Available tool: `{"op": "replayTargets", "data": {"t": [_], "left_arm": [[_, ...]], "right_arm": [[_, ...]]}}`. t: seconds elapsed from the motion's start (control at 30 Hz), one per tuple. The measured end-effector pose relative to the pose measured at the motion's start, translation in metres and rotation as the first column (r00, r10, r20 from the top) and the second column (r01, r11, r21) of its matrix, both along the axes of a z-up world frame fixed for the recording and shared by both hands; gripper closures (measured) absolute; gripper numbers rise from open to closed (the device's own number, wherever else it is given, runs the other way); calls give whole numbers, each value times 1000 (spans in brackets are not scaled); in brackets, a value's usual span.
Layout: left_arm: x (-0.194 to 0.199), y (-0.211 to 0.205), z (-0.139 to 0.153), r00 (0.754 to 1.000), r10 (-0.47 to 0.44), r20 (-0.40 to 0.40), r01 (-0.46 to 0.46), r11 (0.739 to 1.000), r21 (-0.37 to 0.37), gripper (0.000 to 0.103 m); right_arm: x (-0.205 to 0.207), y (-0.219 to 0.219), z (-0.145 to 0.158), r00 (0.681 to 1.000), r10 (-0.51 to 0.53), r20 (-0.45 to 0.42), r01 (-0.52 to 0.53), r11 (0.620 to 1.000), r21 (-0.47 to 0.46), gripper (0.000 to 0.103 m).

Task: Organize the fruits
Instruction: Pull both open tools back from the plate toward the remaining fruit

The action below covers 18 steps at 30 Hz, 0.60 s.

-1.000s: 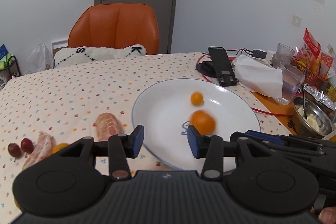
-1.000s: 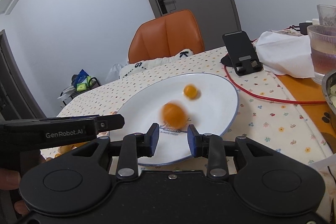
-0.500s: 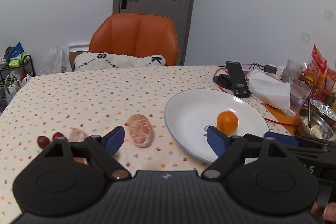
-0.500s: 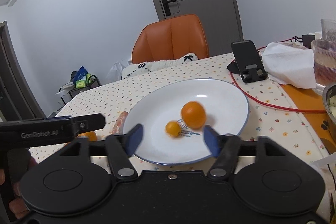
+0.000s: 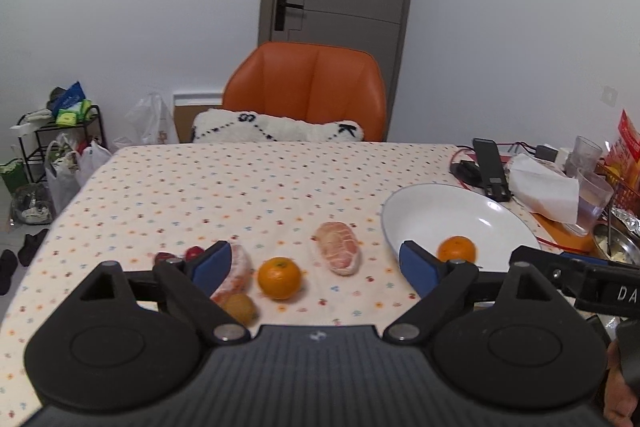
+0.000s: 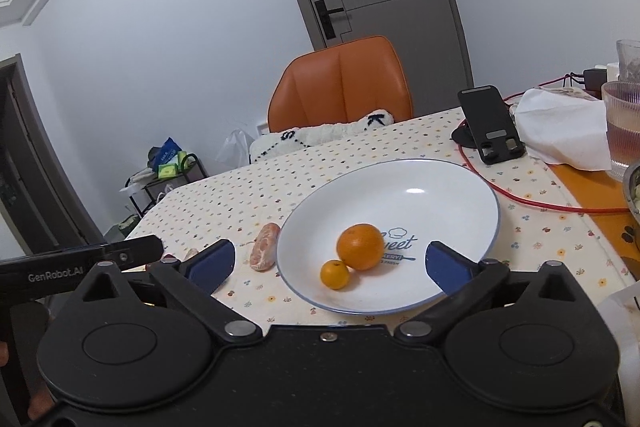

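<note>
Both the left gripper (image 5: 316, 259) and the right gripper (image 6: 327, 259) are hovering with fingers spread wide, holding nothing. A large orange (image 6: 360, 246) is sitting in the white plate (image 6: 460, 187), a small orange (image 6: 334, 273) touching it at 7 o'clock. Another orange (image 5: 279, 277) is lying on the desk (image 5: 240, 187).

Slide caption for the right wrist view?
Open right hand-held gripper facing white plate holding an orange and a smaller citrus.
</note>
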<state>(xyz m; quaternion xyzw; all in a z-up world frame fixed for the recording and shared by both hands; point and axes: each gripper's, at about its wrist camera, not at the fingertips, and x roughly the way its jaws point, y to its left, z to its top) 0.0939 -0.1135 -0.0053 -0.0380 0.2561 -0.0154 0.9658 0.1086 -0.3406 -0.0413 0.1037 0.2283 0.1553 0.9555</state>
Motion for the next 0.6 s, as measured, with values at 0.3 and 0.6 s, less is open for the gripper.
{"op": "replayTargets", "data": {"t": [0.3,0.6], "left_arm": [[-16,19,2,999,-24,-39,22,999,-46,10],[-34,38,1,999,7,-32,-8,999,-40,8]], "right_arm": [[-6,13,3,1000,27,2,-27,1000,-9,0],[-10,33,0,998,58,-13,-59,998,-26,0]]}}
